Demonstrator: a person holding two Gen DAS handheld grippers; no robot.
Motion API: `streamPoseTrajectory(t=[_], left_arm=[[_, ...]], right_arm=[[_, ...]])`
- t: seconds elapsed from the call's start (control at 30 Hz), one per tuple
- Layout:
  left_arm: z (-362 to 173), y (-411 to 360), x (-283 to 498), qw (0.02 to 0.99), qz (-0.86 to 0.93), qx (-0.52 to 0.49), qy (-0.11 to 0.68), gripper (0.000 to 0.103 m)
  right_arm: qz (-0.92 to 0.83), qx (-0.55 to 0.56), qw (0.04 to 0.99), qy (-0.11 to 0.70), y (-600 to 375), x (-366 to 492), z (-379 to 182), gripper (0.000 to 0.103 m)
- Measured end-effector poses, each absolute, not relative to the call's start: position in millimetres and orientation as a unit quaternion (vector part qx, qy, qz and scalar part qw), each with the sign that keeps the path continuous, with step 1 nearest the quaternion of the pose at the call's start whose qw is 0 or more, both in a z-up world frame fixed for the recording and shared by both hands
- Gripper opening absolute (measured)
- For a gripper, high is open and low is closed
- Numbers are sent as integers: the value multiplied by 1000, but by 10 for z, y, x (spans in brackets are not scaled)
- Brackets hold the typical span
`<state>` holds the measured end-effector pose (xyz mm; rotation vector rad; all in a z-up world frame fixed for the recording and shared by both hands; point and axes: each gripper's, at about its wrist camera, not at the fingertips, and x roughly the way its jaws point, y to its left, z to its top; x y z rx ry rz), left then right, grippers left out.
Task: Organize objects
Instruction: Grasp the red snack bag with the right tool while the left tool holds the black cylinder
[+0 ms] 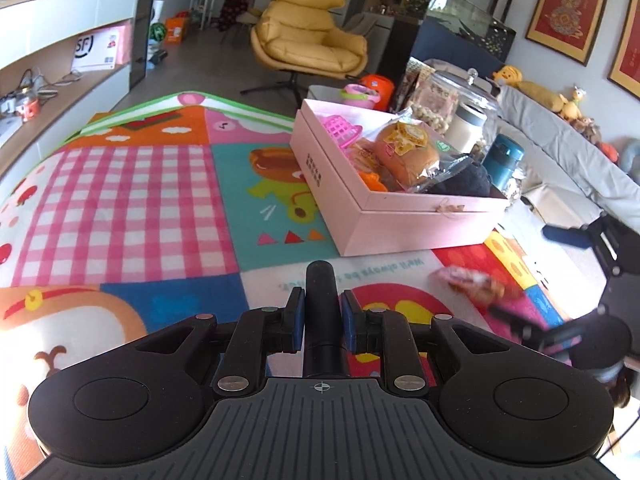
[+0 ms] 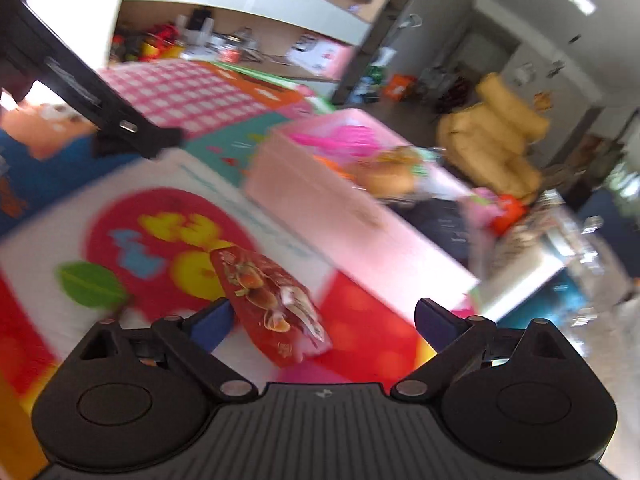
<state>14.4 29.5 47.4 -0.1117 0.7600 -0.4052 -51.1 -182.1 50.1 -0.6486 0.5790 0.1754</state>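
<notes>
With the left gripper (image 1: pixel 322 312) clamped on a dark cylinder (image 1: pixel 319 304) and the right gripper (image 2: pixel 322 322) wide around the red snack packet (image 2: pixel 272 300) on the mat (image 1: pixel 140 200) near the pink box (image 1: pixel 400 220), the slick packet could slide away if pinched off-centre.

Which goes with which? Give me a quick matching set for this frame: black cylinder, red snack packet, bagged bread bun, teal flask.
Things:
1. black cylindrical tube
2. red foil snack packet
3. bread bun in clear plastic bag
4. teal insulated flask

Places:
A. inside the pink cardboard box
B. on the mat between the open right gripper fingers
C. clamped in the left gripper
D. standing behind the box

Pairs: 1-C, 2-B, 3-A, 4-D
</notes>
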Motion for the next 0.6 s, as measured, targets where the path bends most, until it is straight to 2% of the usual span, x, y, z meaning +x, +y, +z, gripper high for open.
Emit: streamPoseTrajectory(t=[0.07, 0.23, 0.37, 0.6], left_arm=[[475, 291, 146, 907, -196, -55, 370, 22], [411, 231, 111, 903, -196, -46, 379, 22], [325, 155, 54, 902, -196, -29, 384, 22], [227, 138, 2, 899, -194, -17, 393, 22]], right_arm=[[52, -292, 912, 284, -1920, -445, 540, 97], [93, -130, 924, 347, -2082, -346, 662, 100], [91, -49, 927, 360, -2008, -264, 630, 100], [23, -21, 925, 378, -1905, 50, 409, 100]])
